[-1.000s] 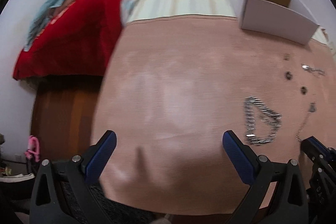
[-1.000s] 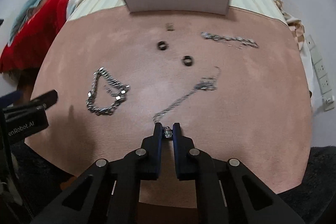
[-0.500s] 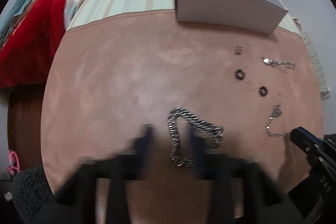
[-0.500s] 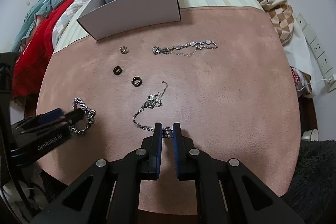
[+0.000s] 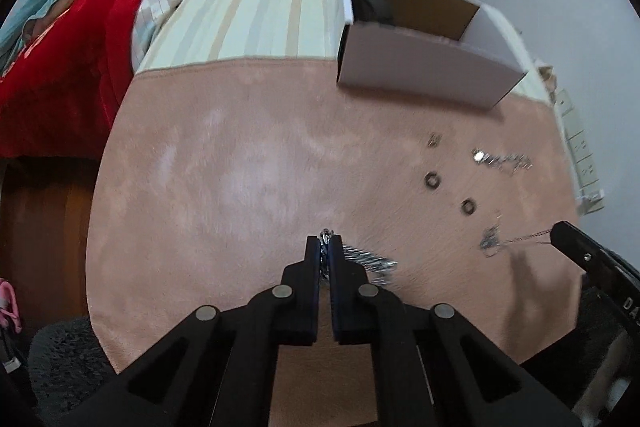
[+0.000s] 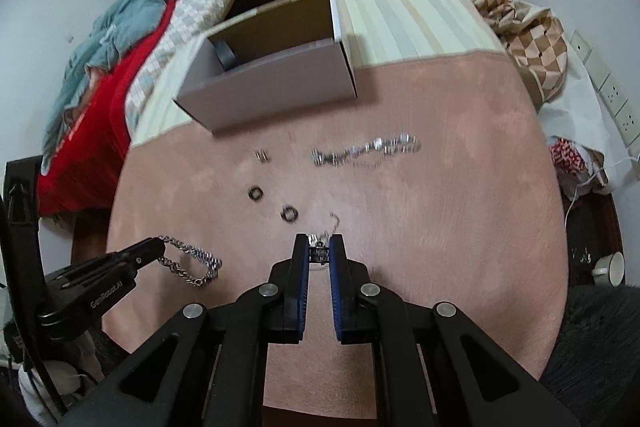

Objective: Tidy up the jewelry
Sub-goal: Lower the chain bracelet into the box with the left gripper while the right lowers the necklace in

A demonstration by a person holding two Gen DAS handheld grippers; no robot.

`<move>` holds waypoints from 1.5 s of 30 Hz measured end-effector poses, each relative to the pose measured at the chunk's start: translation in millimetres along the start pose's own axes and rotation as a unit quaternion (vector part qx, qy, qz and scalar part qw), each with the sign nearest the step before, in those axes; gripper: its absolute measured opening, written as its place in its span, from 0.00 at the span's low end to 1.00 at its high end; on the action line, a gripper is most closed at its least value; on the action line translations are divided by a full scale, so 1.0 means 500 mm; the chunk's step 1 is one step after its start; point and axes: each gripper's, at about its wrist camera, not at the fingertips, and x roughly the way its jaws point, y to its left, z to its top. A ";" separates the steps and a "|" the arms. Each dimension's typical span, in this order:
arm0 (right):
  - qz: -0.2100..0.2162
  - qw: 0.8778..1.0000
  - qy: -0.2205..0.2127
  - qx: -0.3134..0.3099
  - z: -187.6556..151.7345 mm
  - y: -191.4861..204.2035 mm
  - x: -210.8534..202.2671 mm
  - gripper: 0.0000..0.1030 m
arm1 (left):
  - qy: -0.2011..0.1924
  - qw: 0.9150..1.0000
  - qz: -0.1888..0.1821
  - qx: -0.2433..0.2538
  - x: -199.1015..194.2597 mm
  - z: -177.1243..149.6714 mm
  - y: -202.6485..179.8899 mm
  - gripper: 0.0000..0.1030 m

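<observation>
My left gripper (image 5: 327, 242) is shut on a thick silver chain (image 5: 366, 259), which trails onto the pink cloth (image 5: 240, 167); it also shows in the right wrist view (image 6: 188, 263). My right gripper (image 6: 319, 245) is shut on the clasp end of a thin silver necklace (image 6: 320, 251), seen stretched in the left wrist view (image 5: 504, 239). Two dark rings (image 6: 256, 193) (image 6: 289, 214), a small earring (image 6: 262, 155) and a silver bracelet (image 6: 368, 151) lie on the cloth. An open white box (image 6: 272, 83) stands behind them.
A striped cloth (image 5: 260, 15) covers the far part of the table. A bed with a red blanket (image 5: 68, 39) is at the left. A checked bag (image 6: 528, 39), wall sockets and a mug (image 6: 612, 269) are at the right.
My left gripper has swung right to the thick chain and shut on it. My right gripper has lifted with the thin necklace, whose chain now hangs gathered under it.
</observation>
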 end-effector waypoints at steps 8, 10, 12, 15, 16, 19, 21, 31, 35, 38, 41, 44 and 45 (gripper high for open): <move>0.028 0.999 -0.027 -0.010 0.062 0.016 -0.068 0.10 | -0.036 0.999 -0.017 0.012 -0.062 0.057 -0.014 0.02; 0.038 0.999 -0.034 -0.012 0.082 0.022 -0.087 0.10 | -0.041 0.999 -0.021 0.016 -0.075 0.069 -0.026 0.02; 0.044 0.998 -0.040 -0.015 0.101 0.029 -0.104 0.10 | -0.047 0.998 -0.030 0.015 -0.089 0.091 -0.031 0.02; 0.056 0.997 -0.052 -0.027 0.138 0.048 -0.138 0.10 | -0.054 0.997 -0.045 0.013 -0.105 0.120 -0.043 0.02; 0.059 0.996 -0.054 -0.030 0.149 0.053 -0.147 0.10 | -0.057 0.997 -0.050 0.013 -0.112 0.131 -0.047 0.02; 0.070 0.994 -0.069 -0.040 0.194 0.072 -0.182 0.10 | -0.072 0.995 -0.065 0.015 -0.139 0.177 -0.062 0.02; 0.074 0.993 -0.080 -0.047 0.228 0.084 -0.202 0.10 | -0.084 0.994 -0.072 0.019 -0.157 0.211 -0.072 0.02; 0.075 0.990 -0.087 -0.077 0.416 0.125 -0.181 0.09 | -0.108 0.990 -0.087 0.034 -0.166 0.368 -0.105 0.02; 0.070 0.993 -0.061 -0.076 0.471 0.119 -0.114 0.09 | -0.085 0.992 -0.081 0.040 -0.111 0.403 -0.112 0.02; 0.070 0.995 -0.035 -0.069 0.507 0.105 -0.054 0.09 | -0.053 0.994 -0.086 0.038 -0.058 0.412 -0.109 0.02; 0.069 0.995 -0.014 -0.070 0.528 0.094 -0.006 0.09 | -0.023 0.995 -0.091 0.030 -0.009 0.408 -0.103 0.02; 0.079 0.994 0.012 -0.073 0.547 0.090 0.040 0.09 | -0.007 0.995 -0.095 0.023 0.018 0.402 -0.099 0.02; 0.079 0.994 0.016 -0.074 0.547 0.089 0.047 0.09 | -0.001 0.995 -0.097 0.021 0.026 0.399 -0.097 0.02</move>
